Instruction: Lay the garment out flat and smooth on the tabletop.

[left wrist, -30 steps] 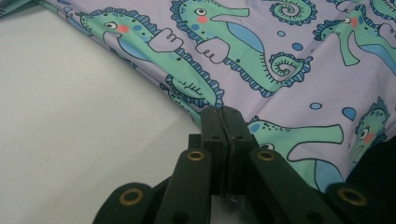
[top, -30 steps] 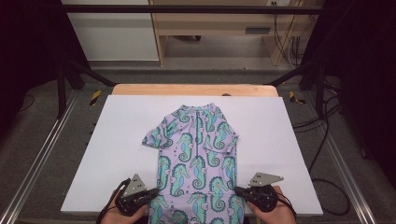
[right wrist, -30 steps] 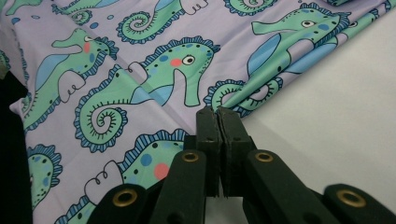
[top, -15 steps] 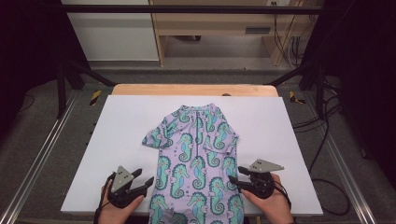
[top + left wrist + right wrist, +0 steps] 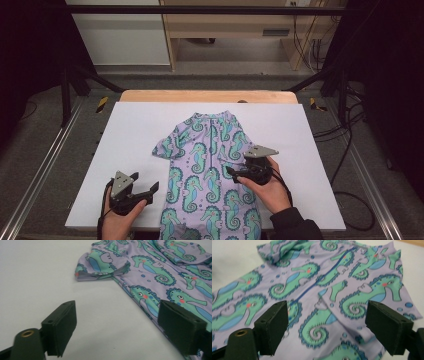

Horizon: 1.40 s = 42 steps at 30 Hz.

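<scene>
right hand-held gripper (image 5: 235, 175) newly over garment (image 5: 210, 170), open

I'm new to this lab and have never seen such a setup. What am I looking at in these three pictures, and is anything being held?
No robot here: a person holds a handheld two-jaw tool in each hand. The high view looks down on a white table from the person's side. On it lies a lilac garment with a seahorse print. The left gripper sits beside the garment's edge; the right gripper is over the cloth. The other two pictures come from cameras riding on each tool, looking along its black fingers. Both sets of jaws have just been opening and stand wide, with nothing pinched between them, so the garment lies free.
</scene>
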Available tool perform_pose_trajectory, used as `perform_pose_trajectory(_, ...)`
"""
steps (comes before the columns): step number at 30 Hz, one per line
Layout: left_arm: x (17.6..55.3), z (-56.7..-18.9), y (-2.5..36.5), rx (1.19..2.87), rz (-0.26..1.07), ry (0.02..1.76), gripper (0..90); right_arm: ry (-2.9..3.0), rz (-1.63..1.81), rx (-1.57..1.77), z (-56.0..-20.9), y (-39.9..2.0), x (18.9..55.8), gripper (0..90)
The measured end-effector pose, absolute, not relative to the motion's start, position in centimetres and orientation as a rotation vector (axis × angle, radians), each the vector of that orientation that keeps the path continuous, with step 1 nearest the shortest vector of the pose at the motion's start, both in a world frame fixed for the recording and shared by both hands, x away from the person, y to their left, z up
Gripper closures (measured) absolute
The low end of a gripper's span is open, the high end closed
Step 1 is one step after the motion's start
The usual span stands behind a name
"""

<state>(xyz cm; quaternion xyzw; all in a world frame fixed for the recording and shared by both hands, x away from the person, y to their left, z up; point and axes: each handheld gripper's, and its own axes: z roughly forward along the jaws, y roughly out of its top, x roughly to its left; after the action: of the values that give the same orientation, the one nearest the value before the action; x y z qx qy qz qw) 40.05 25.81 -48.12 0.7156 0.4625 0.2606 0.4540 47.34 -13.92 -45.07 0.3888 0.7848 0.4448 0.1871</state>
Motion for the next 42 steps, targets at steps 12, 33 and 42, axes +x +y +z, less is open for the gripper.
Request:
perform_pose_trajectory(12,39.9,-47.6,27.0,1.706,0.651,1.071,7.4,2.278,1.072,1.125,-45.7,-10.9,51.9,29.8)
perform_pose_trajectory(33,40.0,-47.6,27.1,1.708,0.649,1.074,6.9,2.264,1.077,1.16,-47.4,-9.3,53.8,49.7)
perform_pose_trajectory(42,39.9,-47.6,27.0,1.714,0.642,1.069,7.0,2.314,1.029,1.145,-48.0,-9.0,53.9,79.9)
